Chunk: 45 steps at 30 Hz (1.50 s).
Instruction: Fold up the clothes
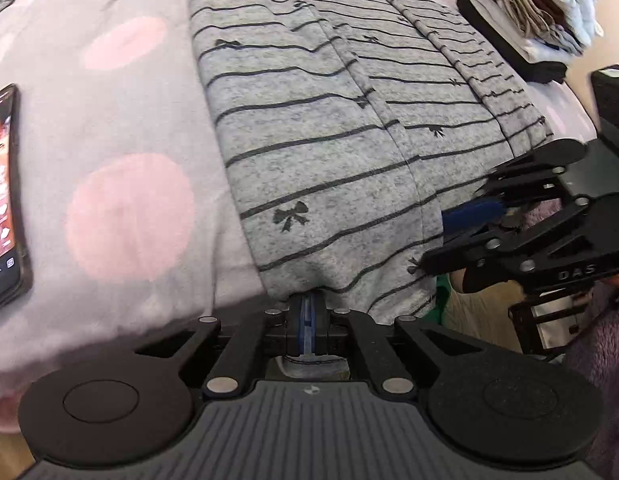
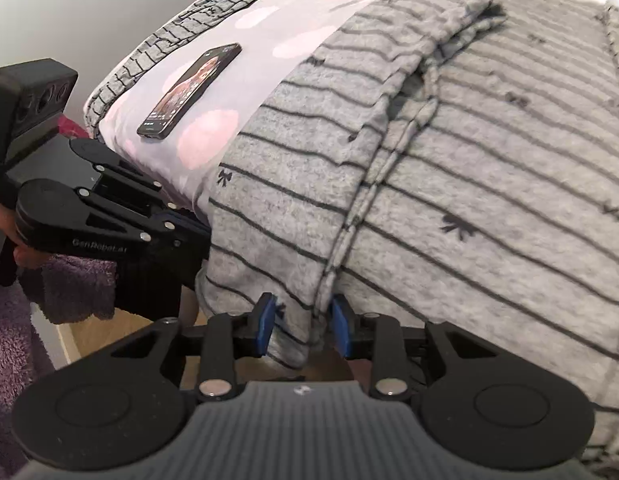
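A grey garment (image 1: 329, 152) with thin dark stripes and small bows lies lengthwise on the bed, and its near hem hangs over the bed's edge. My left gripper (image 1: 307, 320) is shut on that hem, with a fold of grey cloth pinched between its blue pads. In the right wrist view the same garment (image 2: 449, 168) fills the picture. My right gripper (image 2: 303, 322) stands open at the hem; a fold of cloth hangs between its blue pads (image 2: 266, 320) without being squeezed. Each gripper shows in the other's view: the right gripper (image 1: 449, 232) at the garment's right corner, the left gripper (image 2: 197, 232) at its left corner.
The bed wears a pale cover with pink dots (image 1: 121, 208). A phone (image 1: 5, 200) with its screen lit lies on the cover left of the garment, phone (image 2: 189, 92). A stack of folded clothes (image 1: 529, 4) sits at the far right. A grey patterned blanket (image 2: 169, 36) lies along the far edge.
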Each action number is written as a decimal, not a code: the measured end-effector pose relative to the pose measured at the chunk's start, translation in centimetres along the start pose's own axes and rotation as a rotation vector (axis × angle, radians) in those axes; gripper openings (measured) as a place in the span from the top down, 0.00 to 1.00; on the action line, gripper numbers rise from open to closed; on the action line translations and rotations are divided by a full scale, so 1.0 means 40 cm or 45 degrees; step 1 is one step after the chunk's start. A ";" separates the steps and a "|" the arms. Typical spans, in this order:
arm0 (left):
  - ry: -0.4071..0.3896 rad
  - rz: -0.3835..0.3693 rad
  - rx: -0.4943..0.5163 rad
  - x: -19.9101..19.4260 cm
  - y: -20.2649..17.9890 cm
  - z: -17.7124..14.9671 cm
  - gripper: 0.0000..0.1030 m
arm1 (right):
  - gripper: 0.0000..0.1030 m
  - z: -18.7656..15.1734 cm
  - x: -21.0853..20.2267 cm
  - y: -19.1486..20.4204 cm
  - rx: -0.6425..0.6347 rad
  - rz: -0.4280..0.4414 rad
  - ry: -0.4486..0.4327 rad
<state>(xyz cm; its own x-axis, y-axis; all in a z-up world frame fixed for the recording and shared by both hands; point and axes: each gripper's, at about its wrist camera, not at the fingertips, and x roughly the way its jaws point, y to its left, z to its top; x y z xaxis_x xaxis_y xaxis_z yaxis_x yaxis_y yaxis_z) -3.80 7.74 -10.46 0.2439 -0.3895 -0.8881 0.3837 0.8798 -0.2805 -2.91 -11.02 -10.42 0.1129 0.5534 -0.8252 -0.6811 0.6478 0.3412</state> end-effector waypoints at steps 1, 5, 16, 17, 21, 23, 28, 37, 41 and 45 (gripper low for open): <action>-0.004 -0.006 0.013 0.002 -0.002 -0.001 1.00 | 0.67 -0.001 0.010 -0.004 0.008 0.020 0.014; -0.011 -0.050 0.139 0.009 -0.029 -0.010 1.00 | 0.89 0.009 0.000 -0.004 0.010 0.054 0.044; 0.219 0.028 0.396 0.074 -0.089 -0.052 1.00 | 0.91 0.030 -0.123 -0.039 0.125 -0.064 -0.003; 0.201 0.052 0.403 0.061 -0.090 -0.055 1.00 | 0.91 0.028 -0.126 -0.049 0.144 -0.081 -0.007; 0.049 0.226 0.611 0.007 -0.132 -0.070 0.99 | 0.91 0.021 -0.122 -0.094 0.248 -0.133 0.010; -0.017 0.297 0.775 -0.003 -0.169 -0.086 0.90 | 0.91 0.024 -0.118 -0.108 0.276 -0.147 0.023; -0.031 0.320 1.130 0.002 -0.240 -0.144 0.78 | 0.91 0.027 -0.108 -0.115 0.290 -0.149 0.038; -0.038 0.429 1.365 0.040 -0.262 -0.184 0.74 | 0.91 0.029 -0.100 -0.122 0.307 -0.146 0.039; 0.016 0.423 1.325 0.055 -0.270 -0.172 0.93 | 0.91 0.030 -0.101 -0.123 0.318 -0.139 0.042; 0.069 0.334 1.040 0.027 -0.238 -0.142 0.97 | 0.91 0.028 -0.106 -0.124 0.332 -0.114 0.043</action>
<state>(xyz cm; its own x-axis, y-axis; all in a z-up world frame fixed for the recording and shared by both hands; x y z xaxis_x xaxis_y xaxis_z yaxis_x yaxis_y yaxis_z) -12.26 0.51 -10.81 0.3795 -0.1689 -0.9097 0.8468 0.4595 0.2679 0.78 -16.01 -8.11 0.1368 0.4729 -0.8704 -0.4599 0.8086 0.3670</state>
